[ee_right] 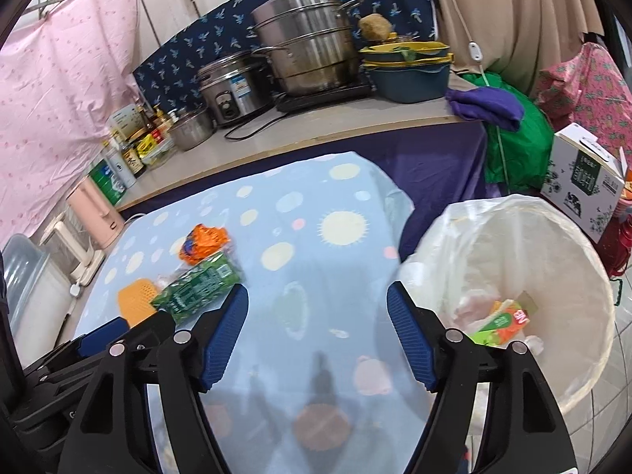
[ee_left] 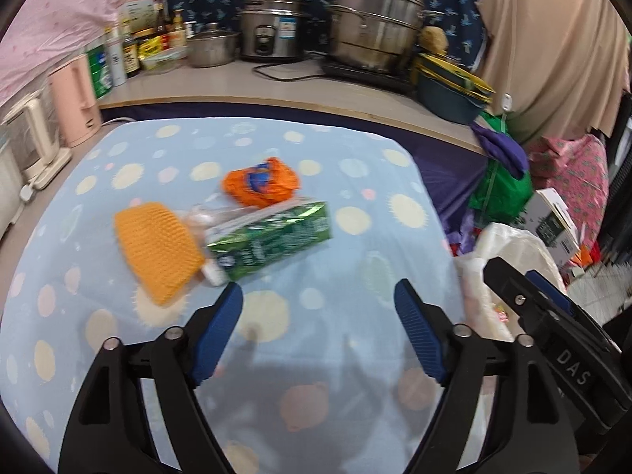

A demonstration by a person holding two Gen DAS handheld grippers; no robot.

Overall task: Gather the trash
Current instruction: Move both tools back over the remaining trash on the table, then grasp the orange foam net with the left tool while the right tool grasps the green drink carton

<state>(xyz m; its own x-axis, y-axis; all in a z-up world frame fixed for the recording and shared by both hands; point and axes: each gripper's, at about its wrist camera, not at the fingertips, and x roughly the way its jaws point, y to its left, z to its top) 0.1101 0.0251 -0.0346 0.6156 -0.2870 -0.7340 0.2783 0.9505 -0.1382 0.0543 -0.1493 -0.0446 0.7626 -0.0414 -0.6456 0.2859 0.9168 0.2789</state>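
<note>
Both the left gripper point(ee_left: 318, 308) and right gripper point(ee_right: 317, 314) are hovering spread and empty, because the green foil packet point(ee_left: 272, 237) is waiting mid-cloth, well apart from the white-lined bin point(ee_right: 553, 245).

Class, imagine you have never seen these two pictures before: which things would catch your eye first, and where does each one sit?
First comes the bright litter in the middle of the spotted blue cloth: an orange wrapper, a green carton in front of it, and an orange mesh pad to the left. Next, the white-lined bin off the cloth's right edge, with a carton already inside. Both grippers hover open and empty in the foreground.
</note>
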